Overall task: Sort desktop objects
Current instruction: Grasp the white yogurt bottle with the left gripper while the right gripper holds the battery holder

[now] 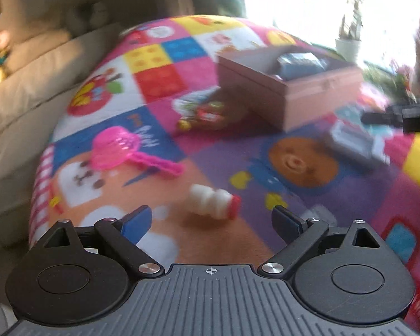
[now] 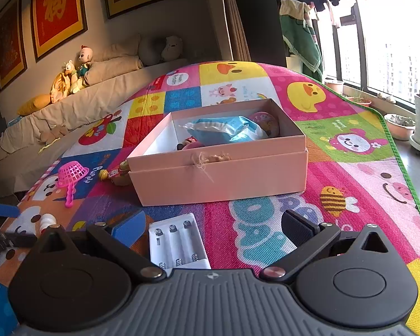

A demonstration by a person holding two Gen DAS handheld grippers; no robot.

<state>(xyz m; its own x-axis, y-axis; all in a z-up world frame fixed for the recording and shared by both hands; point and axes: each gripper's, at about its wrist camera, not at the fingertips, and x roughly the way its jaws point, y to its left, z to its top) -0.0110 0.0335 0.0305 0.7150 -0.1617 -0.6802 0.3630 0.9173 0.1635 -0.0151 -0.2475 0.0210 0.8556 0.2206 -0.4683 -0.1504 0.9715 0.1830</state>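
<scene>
So we've got a bright cartoon play mat (image 2: 316,151) with a pink box (image 2: 218,173) sitting open in the middle of it, and there's already a blue-and-white packet (image 2: 224,130) plus a couple of small toys we can't quite make out inside. Our left claw (image 1: 211,218) is spread wide with nothing in it, and the little white ribbed bottle with a red cap (image 1: 214,201) is lying on its side on the mat just beyond the fingertips, not touched by either one. That view is pretty blurry. A pink plastic strainer (image 1: 120,148) lies further off to the left. Our right claw (image 2: 212,228) is also released and empty, with the white battery holder (image 2: 177,240) lying flat on the mat between its fingers, closer to the left one, near the front of the box.
</scene>
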